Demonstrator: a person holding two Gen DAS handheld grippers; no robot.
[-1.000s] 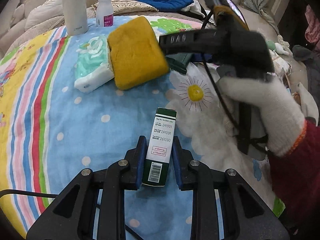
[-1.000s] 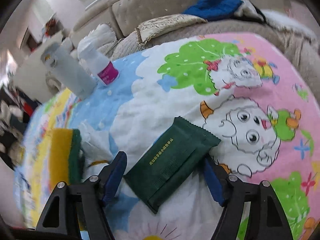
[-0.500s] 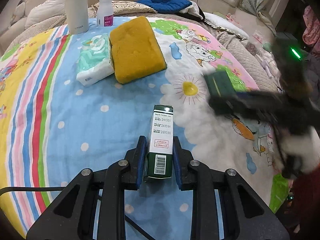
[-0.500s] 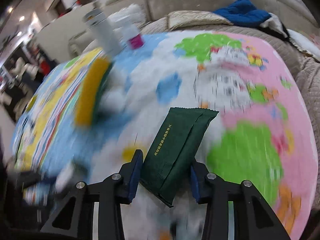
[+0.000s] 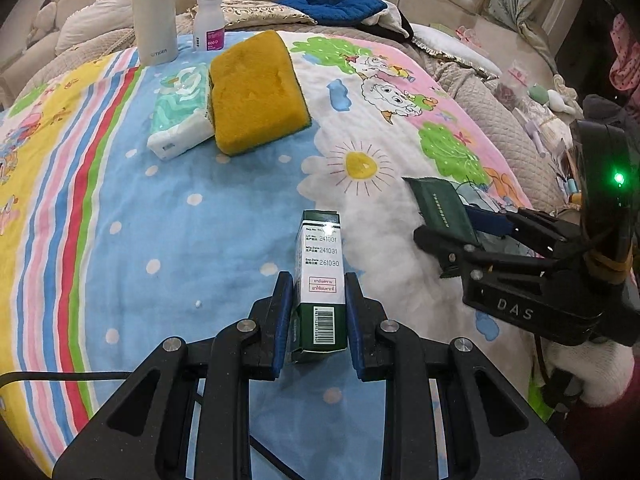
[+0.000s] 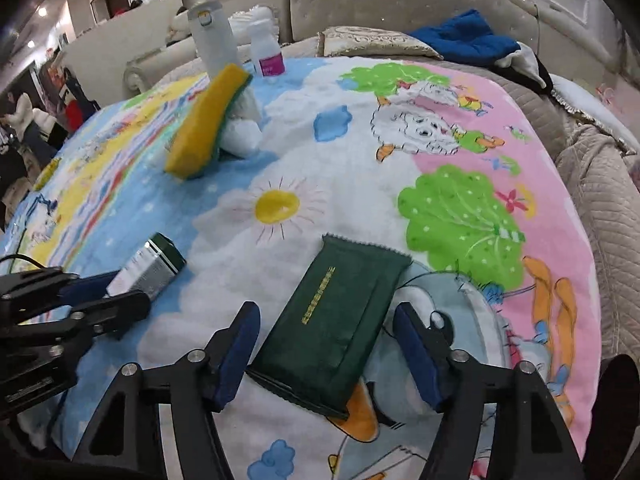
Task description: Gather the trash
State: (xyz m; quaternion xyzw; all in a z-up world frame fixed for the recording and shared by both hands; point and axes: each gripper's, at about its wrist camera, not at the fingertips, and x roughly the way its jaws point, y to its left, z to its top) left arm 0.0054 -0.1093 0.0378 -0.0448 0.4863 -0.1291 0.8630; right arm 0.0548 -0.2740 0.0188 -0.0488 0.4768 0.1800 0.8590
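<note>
The left gripper [image 5: 314, 312] has its blue-padded fingers [image 5: 280, 316] clamped on a small dark green and white cardboard box [image 5: 320, 276], held just above the cartoon-printed bedspread [image 5: 160, 220]; the box's white face reads "241001", "241031" and "261030" beside tiny headings too small to make out, then a red-framed line of script and a barcode. The right gripper [image 6: 326, 352], whose black body is stamped "DAS" in the left wrist view and shows a green light, is spreading its fingers [image 6: 236, 344] either side of a flat dark green foil sachet with serrated ends [image 6: 340, 316]; the pads stand clear of it, and the sachet lies on the bedspread near the printed green tree, with a column of gold characters I cannot read down its face. A hand in a white knitted glove [image 5: 592, 368] carries this gripper. Farther back, a thick yellow sponge with a green scouring layer [image 5: 256, 92] leans on a teal and white soft tissue pack [image 5: 180, 116]. Behind them stand a white flask marked "TIGER" [image 5: 154, 12] and a white pill bottle with a magenta label reading "600 D" [image 5: 210, 20].
</note>
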